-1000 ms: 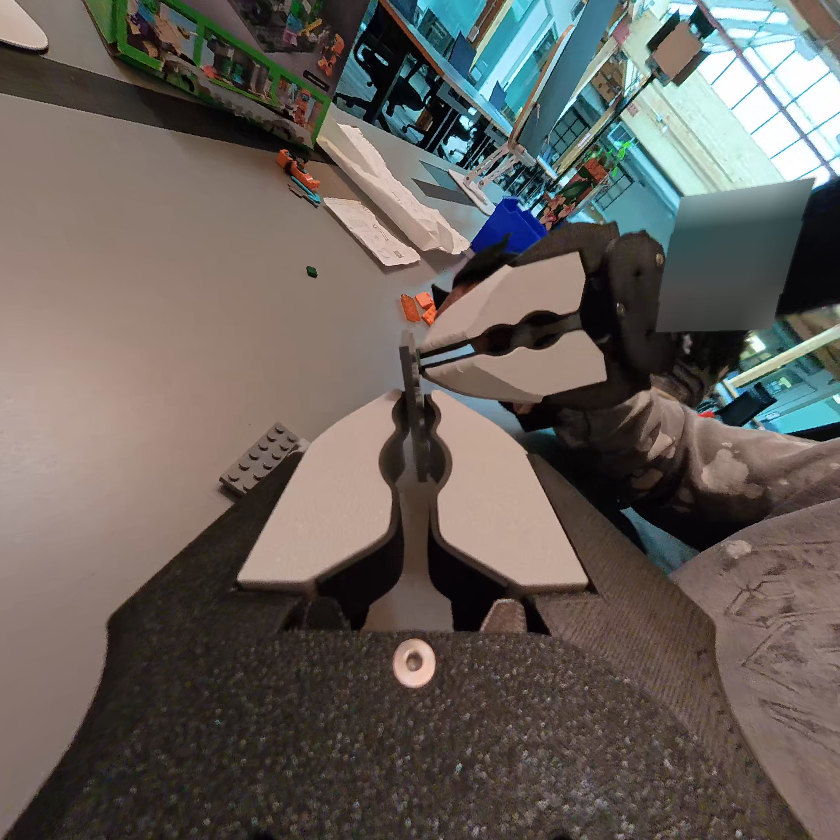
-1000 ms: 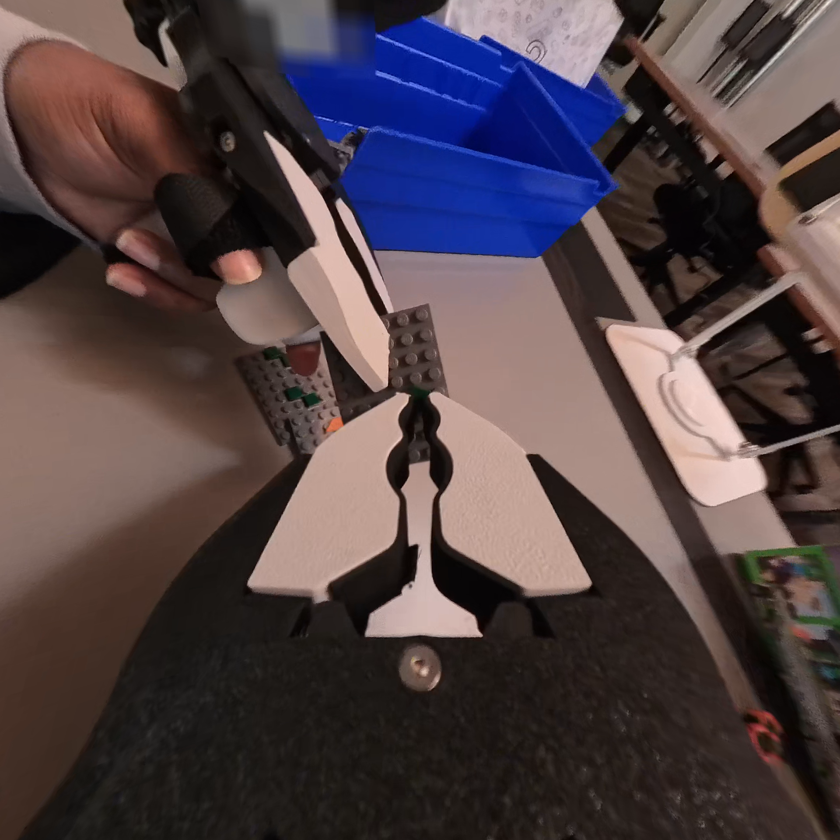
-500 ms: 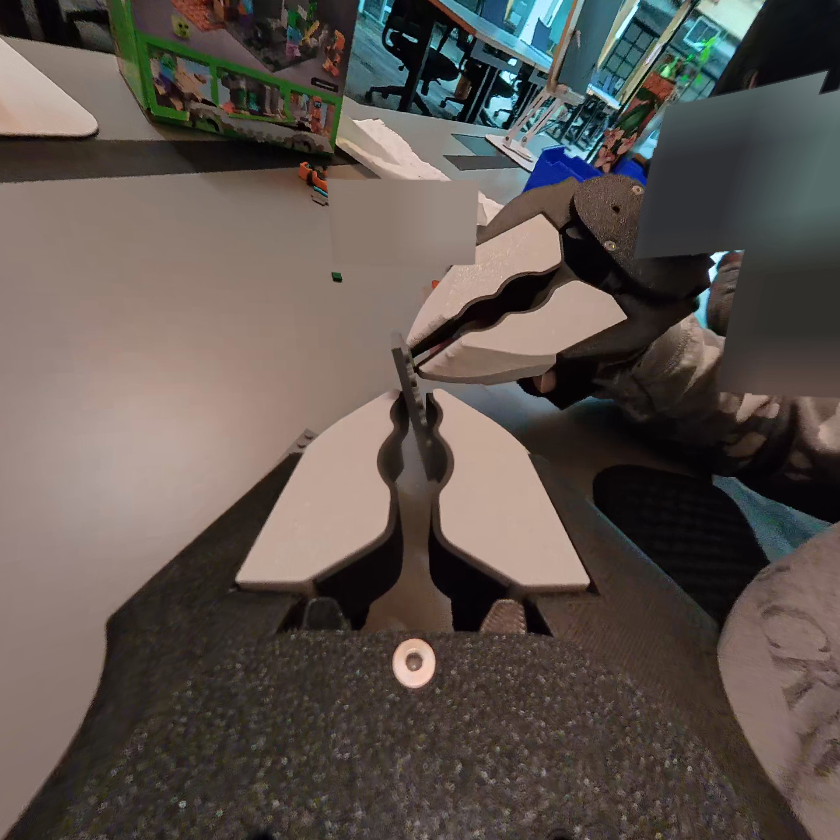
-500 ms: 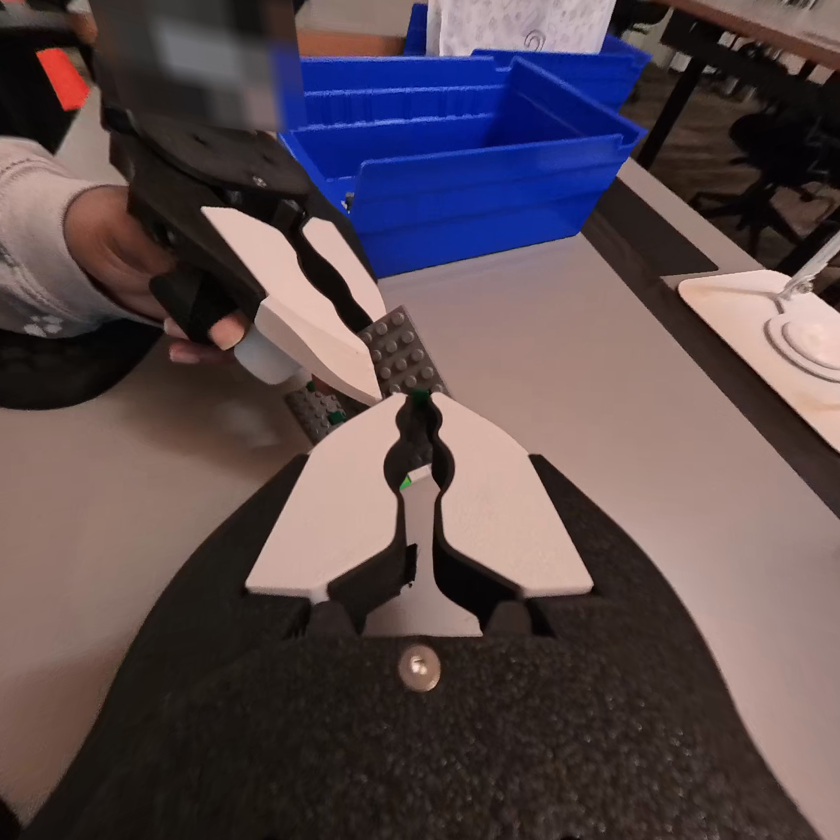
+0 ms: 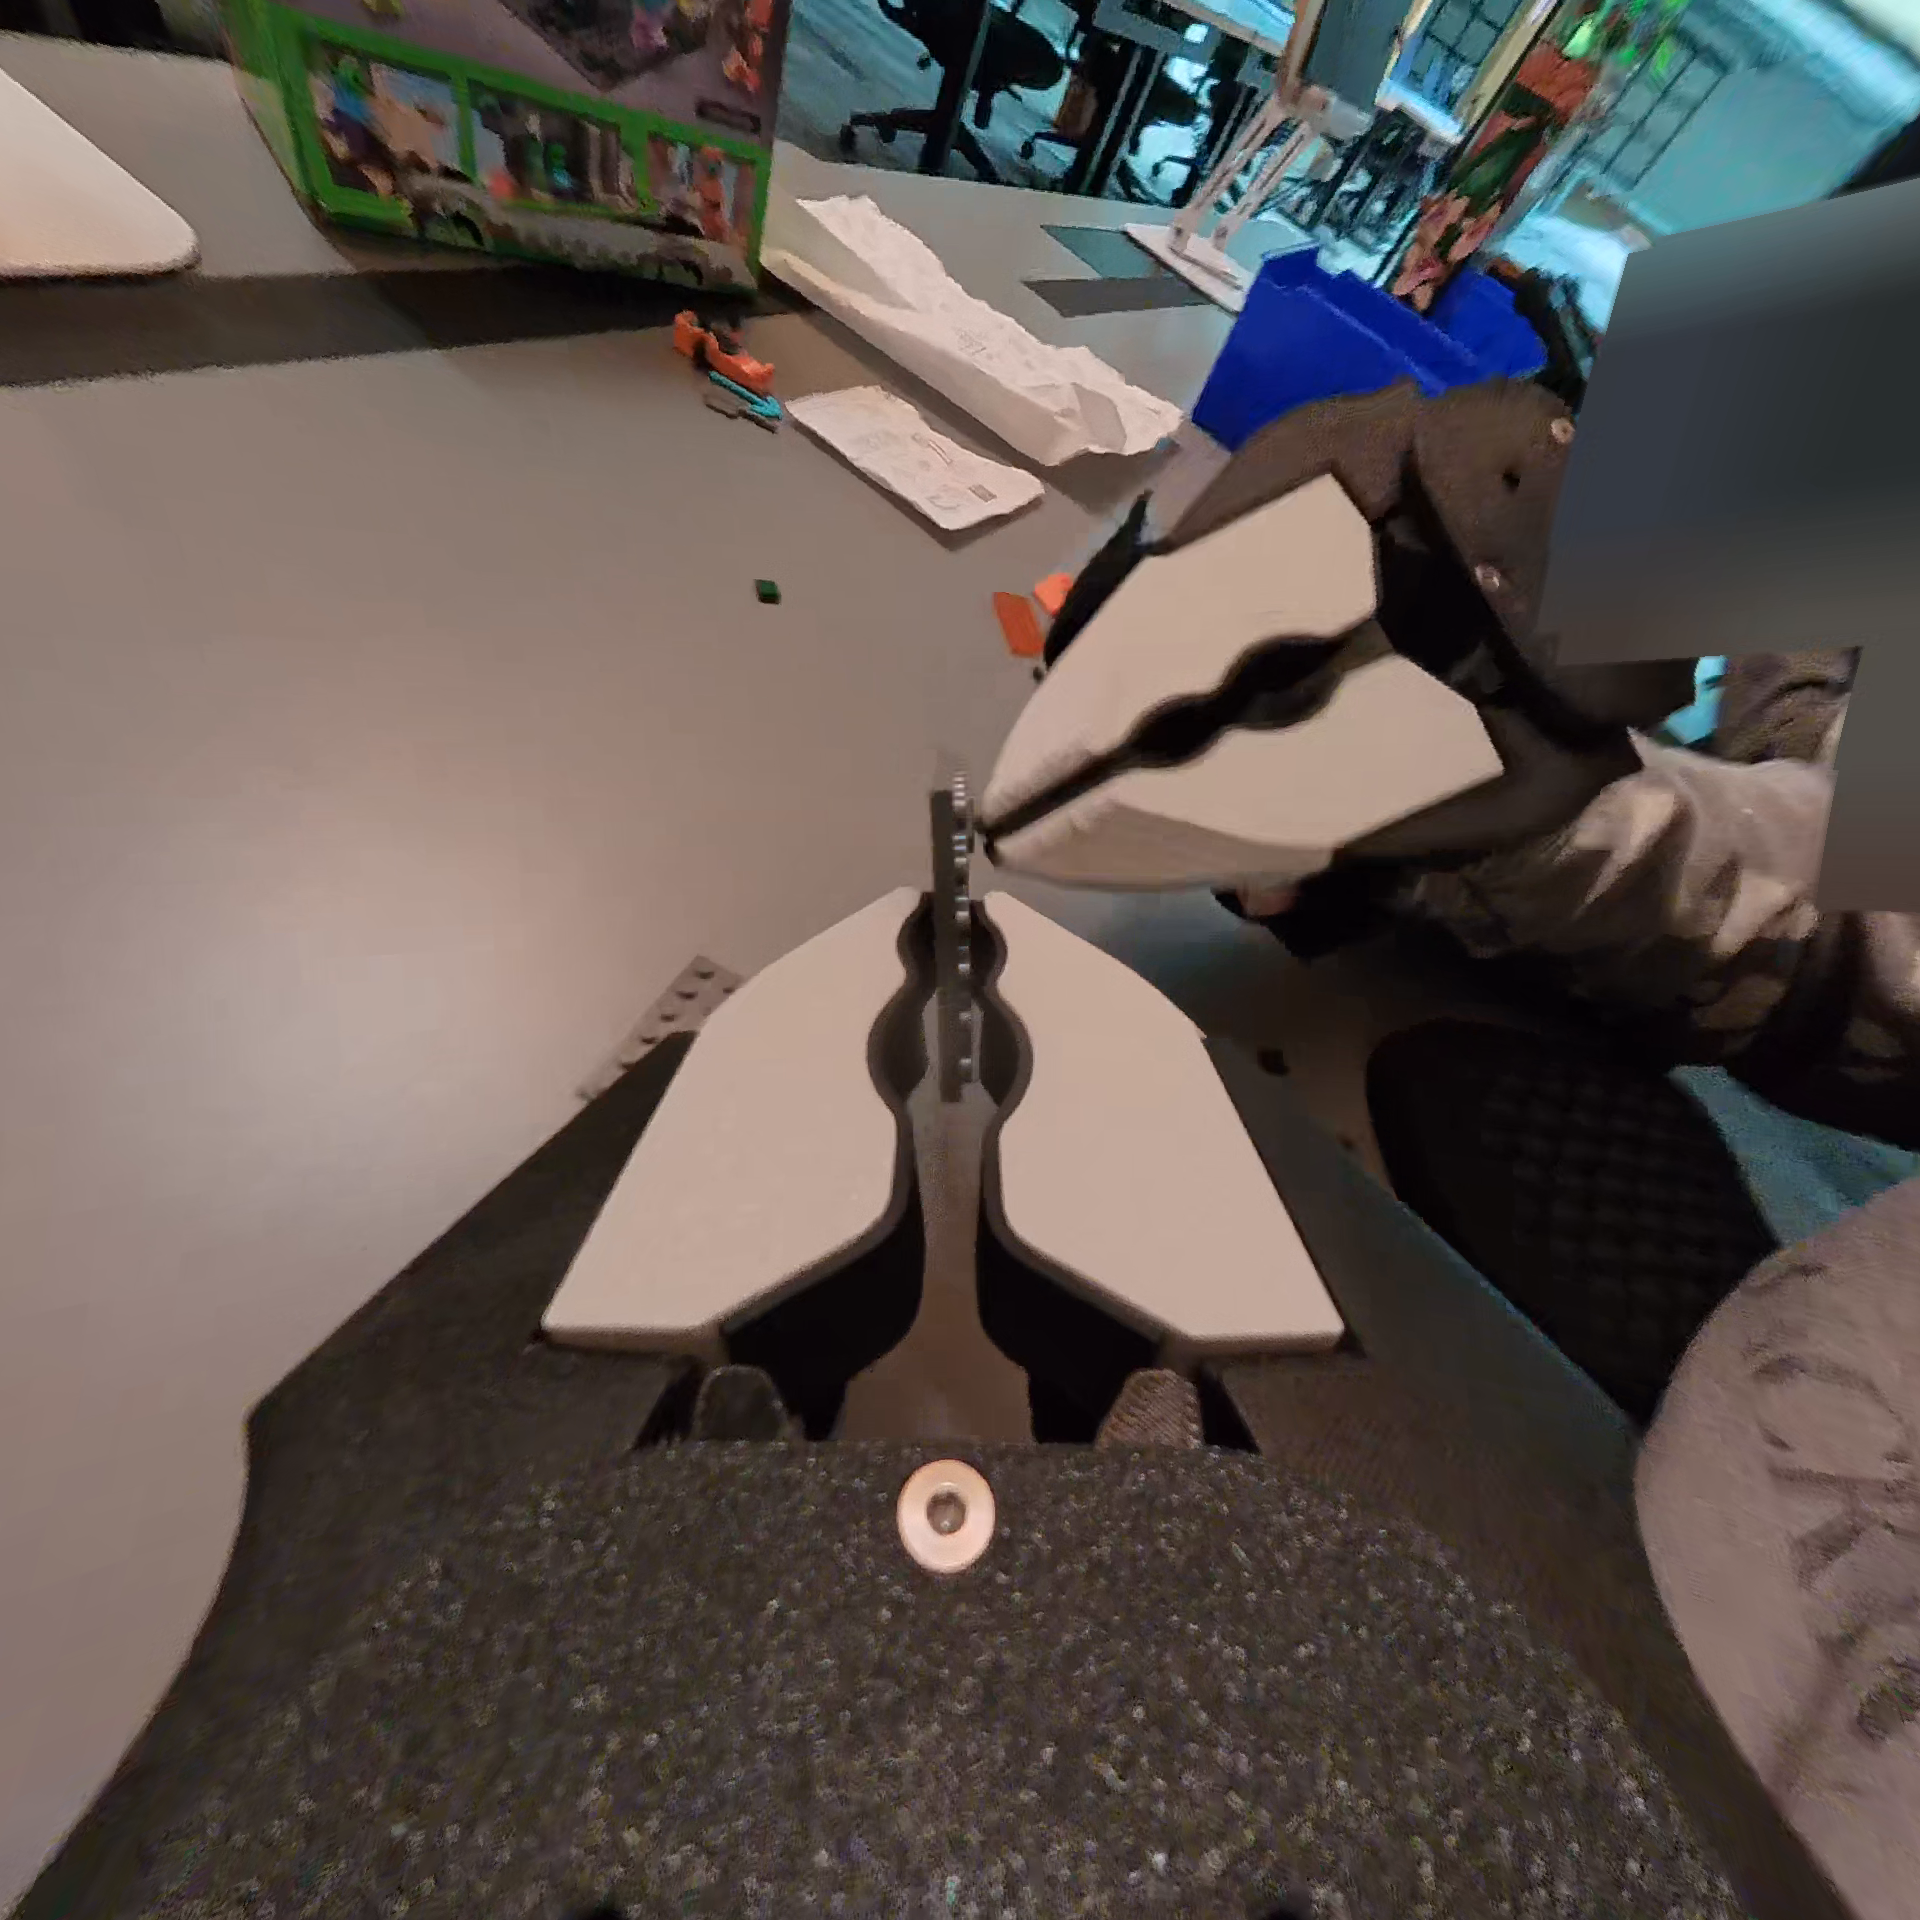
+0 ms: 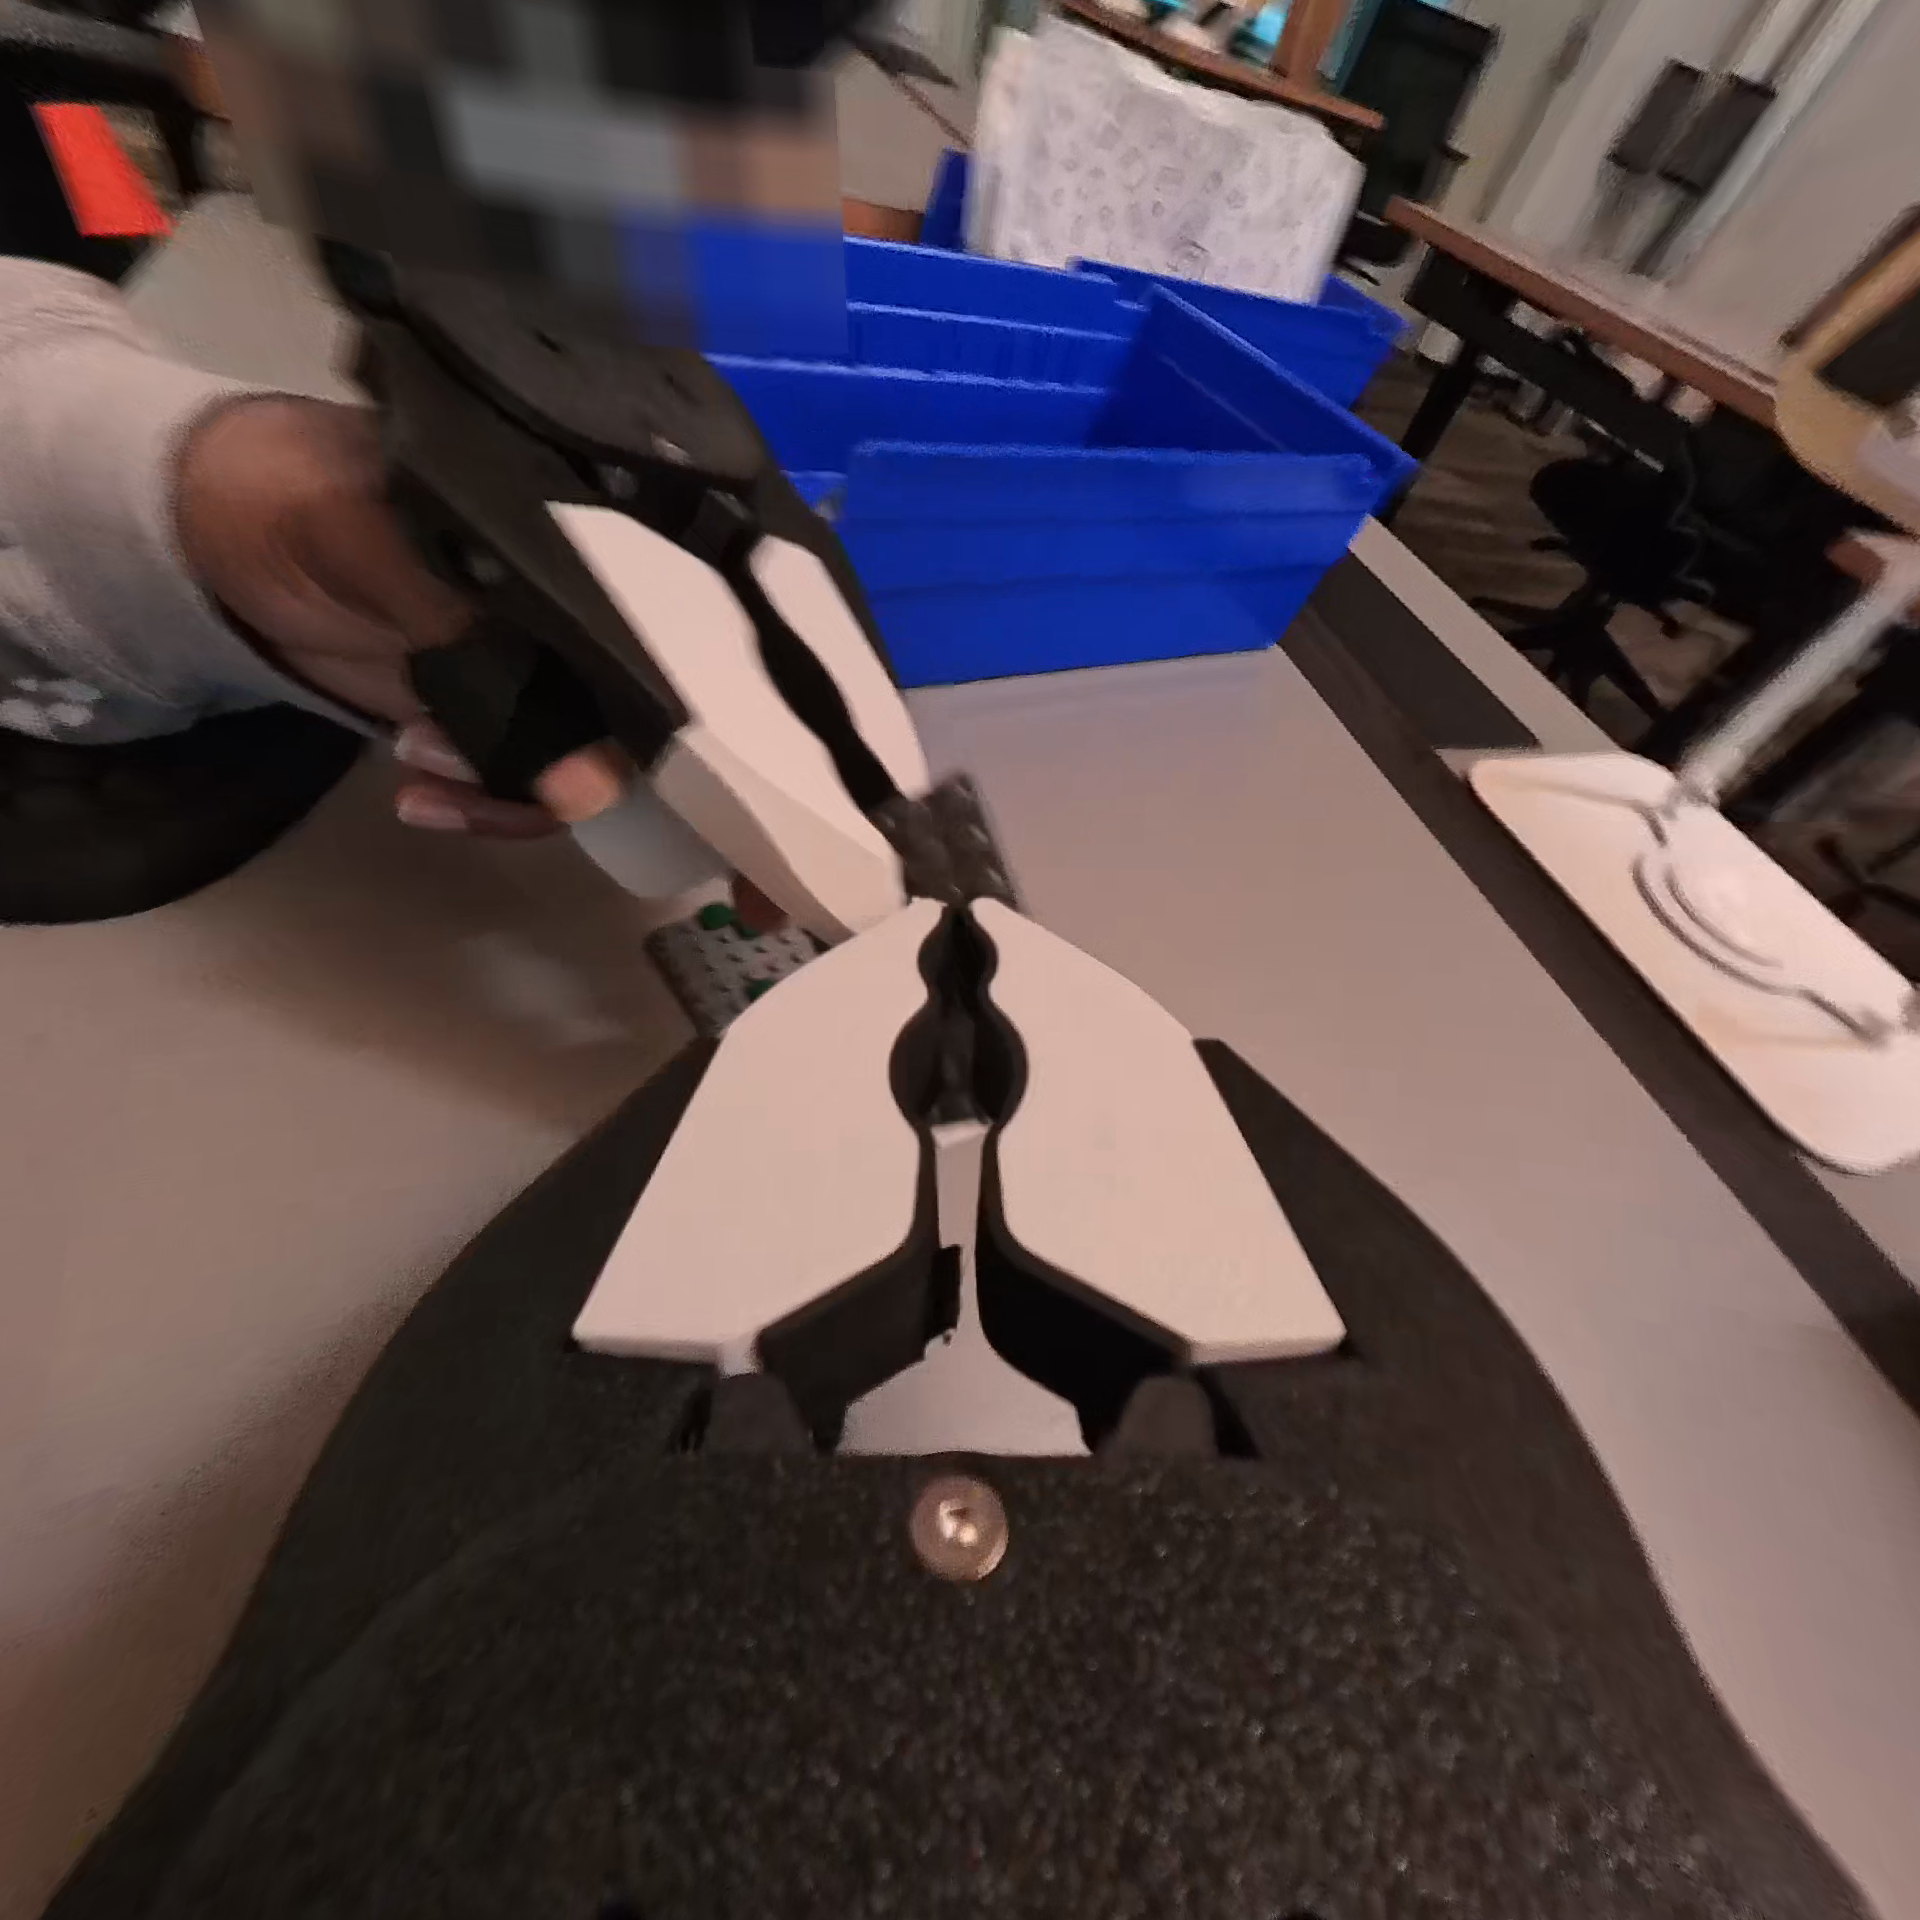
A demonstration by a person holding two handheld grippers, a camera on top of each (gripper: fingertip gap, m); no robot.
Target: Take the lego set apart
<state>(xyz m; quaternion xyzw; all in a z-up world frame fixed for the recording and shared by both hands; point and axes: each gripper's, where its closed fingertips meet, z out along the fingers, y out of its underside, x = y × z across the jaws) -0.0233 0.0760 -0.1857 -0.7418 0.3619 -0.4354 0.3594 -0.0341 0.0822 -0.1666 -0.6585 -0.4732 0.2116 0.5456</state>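
Grey table (image 5: 312, 727), office chairs (image 5: 966, 62) behind

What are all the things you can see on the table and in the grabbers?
Dark grey plate: one, held edge-on in both grippers.
Studded grey plate: one, flat on table by left gripper.
Set box: one, green, far edge.
Paper sheets: two, white, beyond the loose pieces.
Loose orange pieces: a few, mid-table.
Small green piece: one, mid-table.
Blue bins: several, far end.
Table: one, grey.
Left gripper: white fingers, shut.
Right gripper: white fingers, shut.
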